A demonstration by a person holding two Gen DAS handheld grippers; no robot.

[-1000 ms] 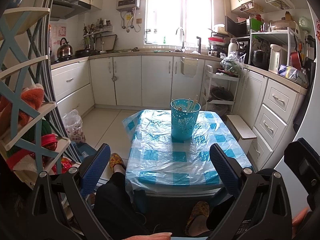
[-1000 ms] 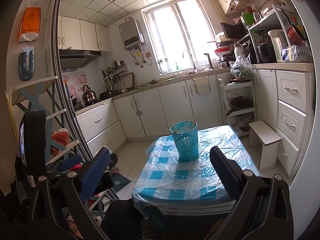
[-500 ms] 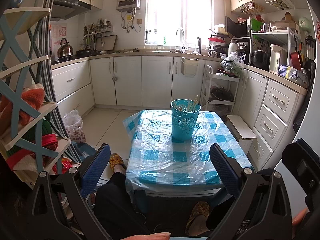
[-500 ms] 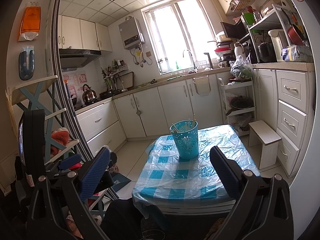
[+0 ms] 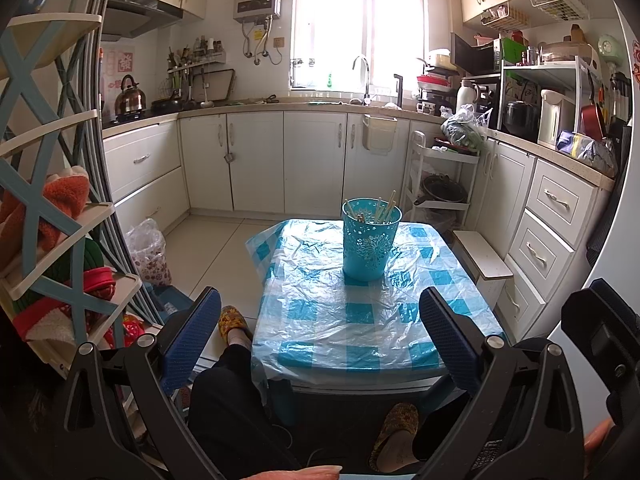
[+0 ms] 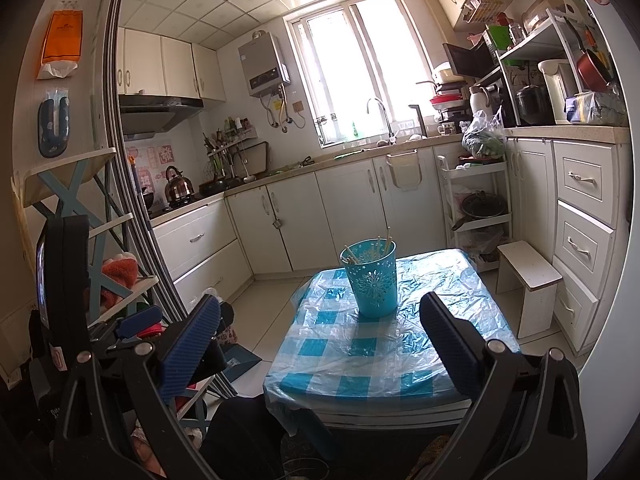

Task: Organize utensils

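Note:
A teal perforated holder [image 5: 371,238] stands on a low table [image 5: 320,320] covered in blue-checked plastic. Several chopsticks [image 5: 380,212] stand inside it. It also shows in the right wrist view [image 6: 372,280], with chopsticks [image 6: 376,246] sticking out. My left gripper [image 5: 320,300] is open and empty, held back from the table's near edge. My right gripper [image 6: 320,308] is open and empty, also back from the table and to the left gripper's right. The left gripper's body [image 6: 64,280] shows at the left of the right wrist view.
A blue-and-white shelf rack [image 5: 48,240] with cloth items stands close at the left. A small white stool [image 6: 528,280] sits right of the table. White cabinets [image 5: 280,160] line the walls. The person's legs and slippers [image 5: 234,322] are beside the table's near edge.
Almost nothing has changed. Both grippers stay open and nearly still, with only a very slight drift of the views.

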